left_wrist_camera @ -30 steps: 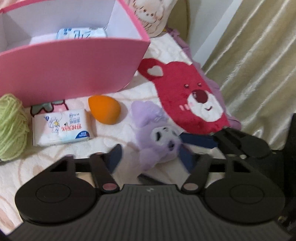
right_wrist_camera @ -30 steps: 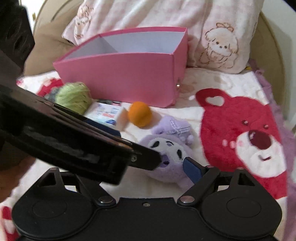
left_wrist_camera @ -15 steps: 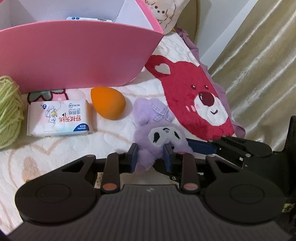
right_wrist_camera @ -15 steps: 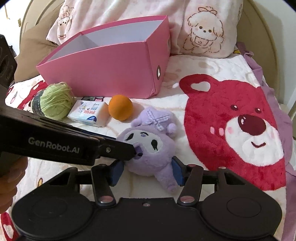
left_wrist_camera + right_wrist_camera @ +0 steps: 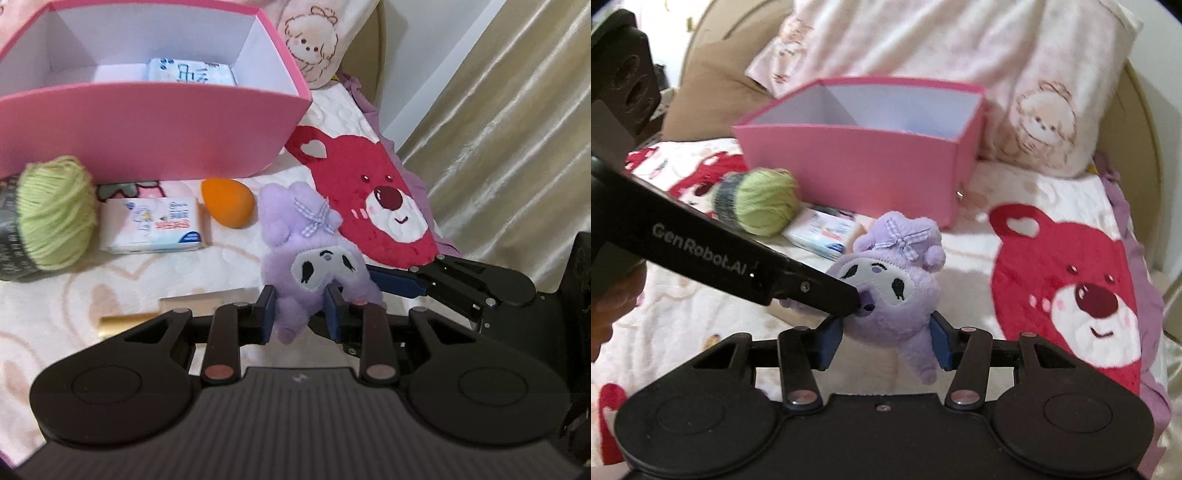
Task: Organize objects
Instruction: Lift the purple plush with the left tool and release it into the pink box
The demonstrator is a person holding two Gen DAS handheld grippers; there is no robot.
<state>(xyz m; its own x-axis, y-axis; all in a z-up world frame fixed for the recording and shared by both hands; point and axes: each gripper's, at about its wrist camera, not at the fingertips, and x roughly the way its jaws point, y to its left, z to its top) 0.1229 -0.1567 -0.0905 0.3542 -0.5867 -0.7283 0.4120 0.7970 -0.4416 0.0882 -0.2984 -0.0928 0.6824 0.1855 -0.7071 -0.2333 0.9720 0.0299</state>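
Left wrist view: left hand-held gripper (image 5: 300, 314) clenched on the purple plush (image 5: 314, 254) — right hand-held gripper (image 5: 882, 338), closing, grasps it too; pink box (image 5: 147, 122) lies ahead, beyond both.

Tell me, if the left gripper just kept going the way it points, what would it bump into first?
Nothing before the purple plush toy, already clamped in the left gripper. Past it probably comes the bedspread, though depth is unclear.

Soft indoor light, fisheye-bent, slightly blurred.
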